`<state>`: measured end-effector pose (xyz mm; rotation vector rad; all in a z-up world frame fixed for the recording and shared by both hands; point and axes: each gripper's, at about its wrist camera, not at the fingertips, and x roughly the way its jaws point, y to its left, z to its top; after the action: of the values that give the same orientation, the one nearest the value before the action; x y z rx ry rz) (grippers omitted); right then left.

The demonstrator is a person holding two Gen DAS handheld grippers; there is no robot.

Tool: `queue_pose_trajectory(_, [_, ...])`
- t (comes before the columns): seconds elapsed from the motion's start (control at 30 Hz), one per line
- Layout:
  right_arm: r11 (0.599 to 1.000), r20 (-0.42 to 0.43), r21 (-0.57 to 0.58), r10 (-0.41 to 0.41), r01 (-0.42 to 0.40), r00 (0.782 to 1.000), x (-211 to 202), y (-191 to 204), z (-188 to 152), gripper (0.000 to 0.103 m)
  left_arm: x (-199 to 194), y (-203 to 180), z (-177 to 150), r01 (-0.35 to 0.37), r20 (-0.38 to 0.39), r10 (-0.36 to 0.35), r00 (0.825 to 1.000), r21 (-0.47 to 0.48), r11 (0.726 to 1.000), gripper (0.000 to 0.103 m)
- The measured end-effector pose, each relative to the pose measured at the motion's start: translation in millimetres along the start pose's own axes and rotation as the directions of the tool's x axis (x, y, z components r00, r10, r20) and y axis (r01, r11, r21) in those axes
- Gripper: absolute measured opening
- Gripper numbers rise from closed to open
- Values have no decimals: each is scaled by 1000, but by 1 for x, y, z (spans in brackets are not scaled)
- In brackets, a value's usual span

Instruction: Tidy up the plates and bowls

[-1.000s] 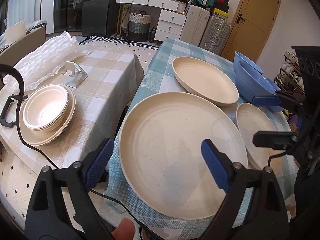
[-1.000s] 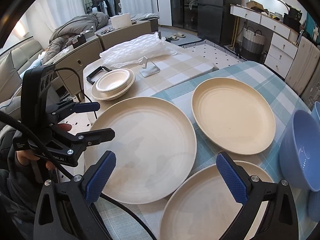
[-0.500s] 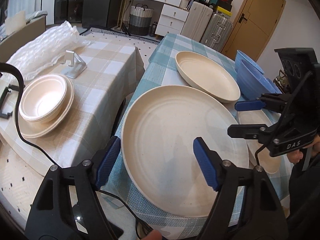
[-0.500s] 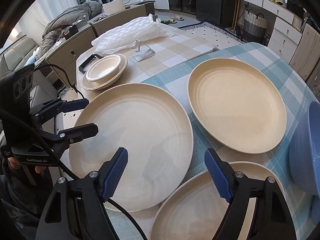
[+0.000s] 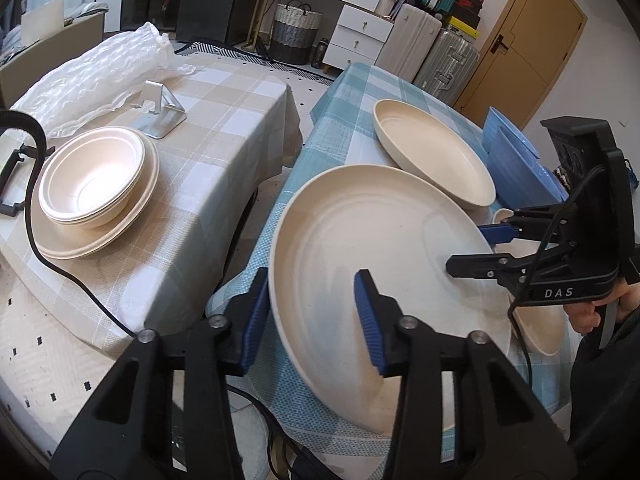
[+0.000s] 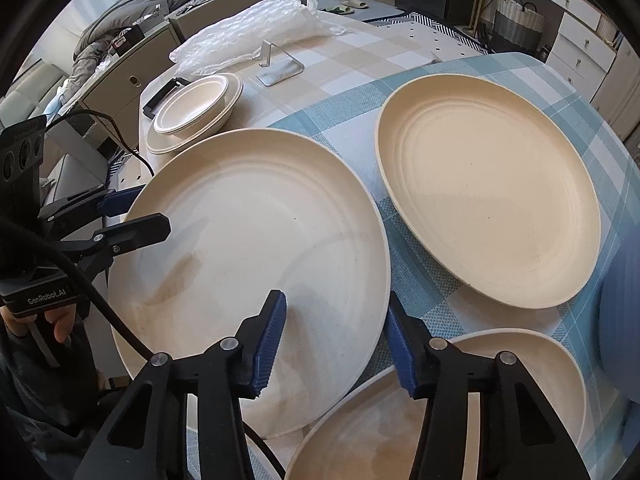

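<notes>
Left wrist view
My left claw (image 5: 312,320): jaws have just been closing and straddle the near-left rim of the big plate (image 5: 380,264); pads not yet pressing, so it is apart.
Risk: the plate overhangs the edge of the blue-checked table (image 5: 340,92); a thin bite on 1 rim could tip it off.
Around: the deep plate (image 5: 432,156) touches its far rim; blue bowls (image 5: 516,164) lie beyond; 1 stack of bowls on a plate (image 5: 92,188) waits on the beige table (image 5: 224,120).

Right wrist view
My right claw (image 6: 336,340): jaws have just been closing astride the plate's right rim, still apart.
Risk: uneven closing of my 2 claws could twist the plate, I judge.
In the way: the small plate (image 6: 500,400) lies just under my right finger; its rim could get pinched too.
</notes>
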<state>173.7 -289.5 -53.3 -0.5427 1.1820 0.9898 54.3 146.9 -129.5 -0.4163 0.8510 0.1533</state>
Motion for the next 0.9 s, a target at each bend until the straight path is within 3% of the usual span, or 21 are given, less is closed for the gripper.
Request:
queue_pose_trajectory(0.17, [1000, -3, 27, -13, 14, 1000, 2, -6, 0, 33, 4, 4, -1, -25, -10, 24, 1000, -10, 1000, 23])
queue_pose_trajectory(0.27, [999, -7, 31, -10, 10, 1000, 2, -7, -1, 31, 4, 2, -3, -47, -11, 47, 999, 4, 999, 20])
queue_pose_trajectory(0.37, [999, -8, 33, -13, 14, 1000, 2, -8, 0, 29, 4, 4, -2, -72, -2, 72, 997, -3, 997, 9])
queue_pose_trajectory(0.9, [997, 34, 79, -19, 16, 999, -4, -8, -7, 19, -2, 5, -2, -85, 22, 84, 996, 6, 996, 9])
